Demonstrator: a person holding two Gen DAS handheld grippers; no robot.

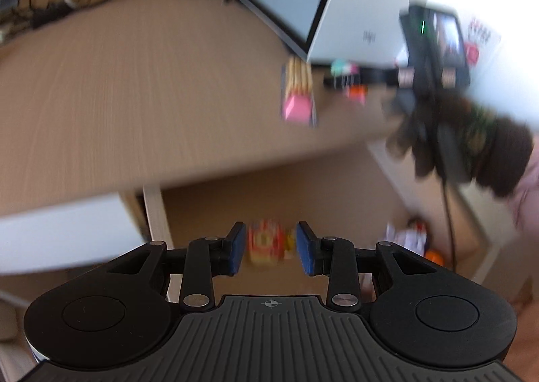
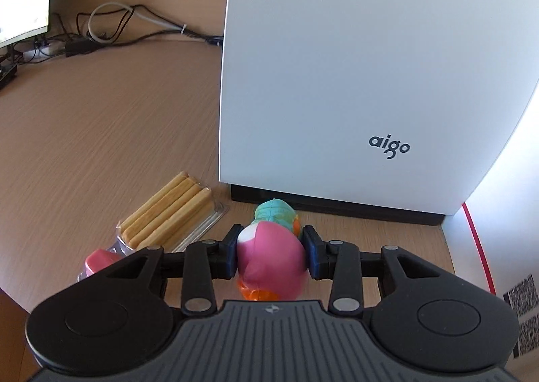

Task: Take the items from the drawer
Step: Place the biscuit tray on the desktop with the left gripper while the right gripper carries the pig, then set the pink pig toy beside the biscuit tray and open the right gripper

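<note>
Right gripper (image 2: 271, 255) was clamped on a pink toy (image 2: 269, 259) over the desk (image 2: 101, 129); it was best lowered beside the breadsticks (image 2: 168, 210) before release.

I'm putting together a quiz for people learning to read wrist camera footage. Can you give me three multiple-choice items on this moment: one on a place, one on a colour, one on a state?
1. Where does the breadstick pack lie?
A. On the desk, left of the white computer case
B. Inside the drawer
C. On top of the case

2. What colour is the body of the toy in the right gripper?
A. Black
B. Pink
C. White

3. What is between the fingers of the left gripper?
A. The breadstick pack, clamped
B. The toy, clamped
C. Nothing clamped

Answers:
1. A: the right wrist view shows it flat on the wooden desk beside the white computer case.
2. B: pink body, with teal and orange parts.
3. C: the pads stand apart; the blurred red and yellow item lies beyond them in the drawer.
</note>
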